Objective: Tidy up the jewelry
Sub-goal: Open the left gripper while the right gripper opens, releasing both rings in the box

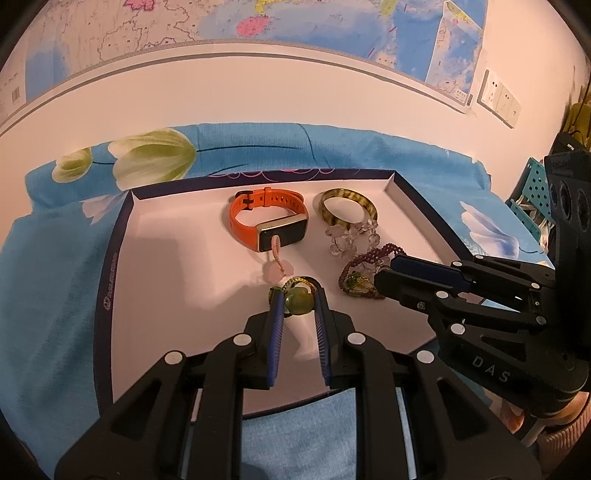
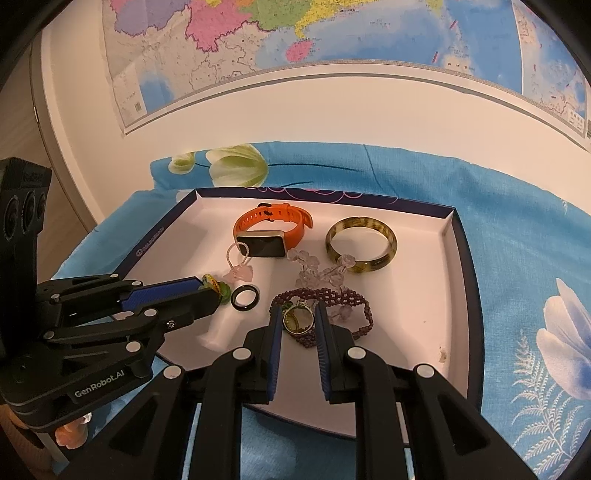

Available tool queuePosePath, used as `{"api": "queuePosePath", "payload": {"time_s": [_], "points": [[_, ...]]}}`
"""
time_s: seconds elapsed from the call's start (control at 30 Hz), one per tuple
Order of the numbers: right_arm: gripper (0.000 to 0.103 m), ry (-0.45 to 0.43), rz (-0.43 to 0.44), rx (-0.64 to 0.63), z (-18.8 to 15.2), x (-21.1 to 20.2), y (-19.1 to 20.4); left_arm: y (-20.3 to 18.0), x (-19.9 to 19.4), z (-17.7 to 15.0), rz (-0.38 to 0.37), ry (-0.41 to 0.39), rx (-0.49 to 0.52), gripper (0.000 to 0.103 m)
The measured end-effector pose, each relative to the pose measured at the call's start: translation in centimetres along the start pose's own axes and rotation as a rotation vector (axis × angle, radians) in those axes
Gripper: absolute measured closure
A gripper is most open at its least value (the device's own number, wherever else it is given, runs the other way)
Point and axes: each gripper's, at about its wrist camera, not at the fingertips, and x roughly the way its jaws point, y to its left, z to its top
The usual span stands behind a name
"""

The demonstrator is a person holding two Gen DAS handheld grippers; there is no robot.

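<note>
A white tray with a dark blue rim (image 1: 110,266) (image 2: 463,258) lies on a blue flowered cloth. In it are an orange smart band (image 1: 267,221) (image 2: 271,230), a mottled brown bangle (image 1: 349,206) (image 2: 362,243), a clear crystal bracelet (image 1: 351,236) (image 2: 317,267), a dark red bead bracelet (image 1: 364,258) (image 2: 347,299), a pink charm on a cord (image 1: 277,258) (image 2: 240,271) and a black ring (image 2: 245,296). My left gripper (image 1: 298,297) (image 2: 212,290) is shut on a green bead charm (image 1: 297,299) (image 2: 218,286). My right gripper (image 2: 298,319) (image 1: 382,277) is closed on a green-and-gold pendant (image 2: 295,317) (image 1: 356,282).
A wall map (image 1: 258,18) (image 2: 295,44) hangs behind the cloth. A wall socket (image 1: 498,98) is at the far right. A teal perforated basket (image 1: 532,199) stands right of the cloth. The tray's left half (image 1: 166,277) is bare white.
</note>
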Motion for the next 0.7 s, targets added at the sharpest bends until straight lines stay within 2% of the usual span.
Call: {"api": "queuePosePath", "payload": {"time_s": [0.47, 0.6, 0.7], "points": [[0.086, 0.005, -0.013, 0.003, -0.08, 0.4, 0.0, 0.33, 0.34, 0.01, 0.005, 0.01, -0.016, 0.085], [0.086, 0.004, -0.012, 0.005, -0.17, 0.28, 0.02, 0.42, 0.2, -0.05, 0.007, 0.002, -0.017, 0.079], [0.084, -0.001, -0.009, 0.007, -0.26, 0.06, 0.03, 0.32, -0.15, -0.2, 0.01, -0.009, -0.012, 0.071]]}}
